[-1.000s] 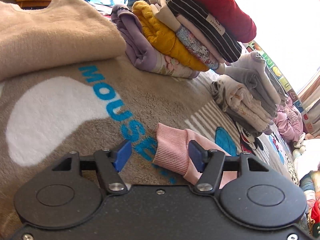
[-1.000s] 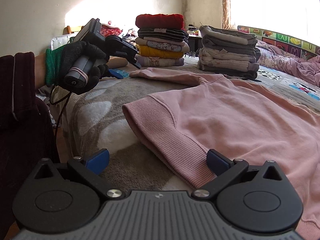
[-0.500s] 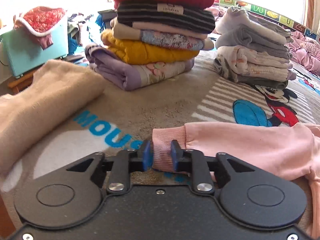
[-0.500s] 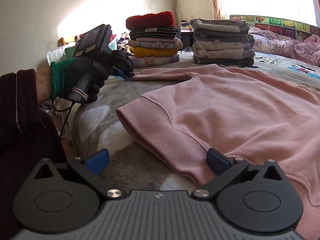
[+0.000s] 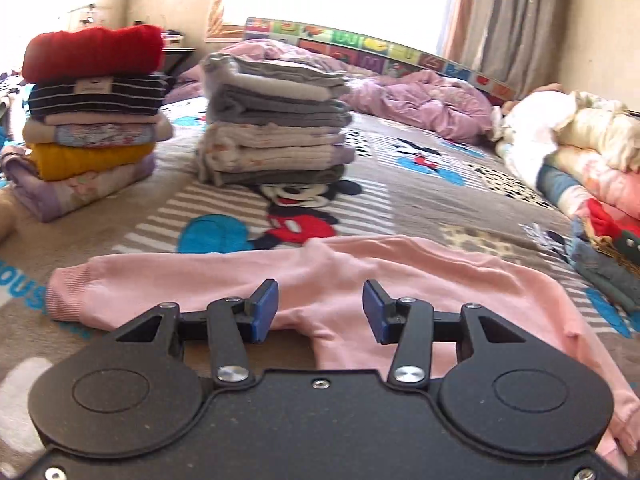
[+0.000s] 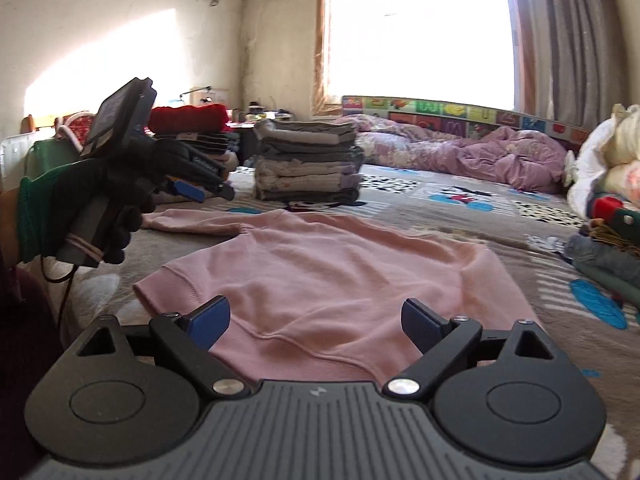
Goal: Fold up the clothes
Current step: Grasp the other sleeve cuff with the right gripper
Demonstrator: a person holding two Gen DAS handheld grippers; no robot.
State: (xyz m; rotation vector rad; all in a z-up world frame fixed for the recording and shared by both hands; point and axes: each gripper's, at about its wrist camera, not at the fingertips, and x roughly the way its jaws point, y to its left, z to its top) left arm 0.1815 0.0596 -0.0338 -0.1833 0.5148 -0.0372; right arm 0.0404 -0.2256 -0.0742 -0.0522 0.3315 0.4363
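A pink sweatshirt (image 5: pixel 360 272) lies flat on the cartoon-print blanket (image 5: pixel 300 212), its left sleeve stretched out to the ribbed cuff (image 5: pixel 66 294). My left gripper (image 5: pixel 320 310) hovers over where the sleeve meets the body. Its jaws are opening and nothing is pinched between them. In the right wrist view the sweatshirt (image 6: pixel 340 264) spreads ahead, and a gloved hand (image 6: pixel 92 200) holds the left gripper (image 6: pixel 200 192) above the sleeve (image 6: pixel 192 220). My right gripper (image 6: pixel 316 318) sits over the sweatshirt's near hem. Its jaws are wide and closing, and the pads are off the cloth.
Two stacks of folded clothes stand at the back: one topped in red (image 5: pixel 92 120), one grey and beige (image 5: pixel 276 128). A purple quilt (image 5: pixel 420 96) lies by the window. Unfolded clothes (image 5: pixel 580 168) pile along the right edge of the bed.
The left gripper pinched the pink cuff, then let it go and swung right along the sleeve. The right gripper rose and slid right along the hem, its jaws narrowing slightly.
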